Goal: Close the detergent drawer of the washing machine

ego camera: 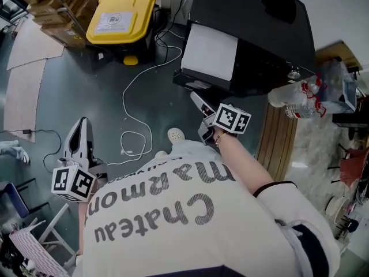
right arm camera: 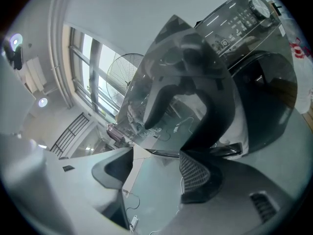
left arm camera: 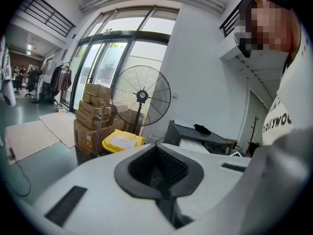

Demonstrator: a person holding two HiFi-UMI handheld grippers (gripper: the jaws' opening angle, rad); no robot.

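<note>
While the detergent drawer (right arm camera: pixel 168 82) appears pulled out from the washing machine (ego camera: pixel 253 33), it is faced head-on by the right gripper (right arm camera: pixel 154 156).
The right jaws are spread apart with nothing between them, and the drawer's glossy front is seen just ahead of their tips. Its slide axis is judged to run straight on into the machine. The left gripper (left arm camera: pixel 164 190), clenched on nothing, is seen low and well apart.

Daylight floods through the tall windows (left arm camera: pixel 112 58), bright with soft shadows; both gripper views bow heavily toward dark rounded edges, and the right one looks smeared, perhaps by reflections
</note>
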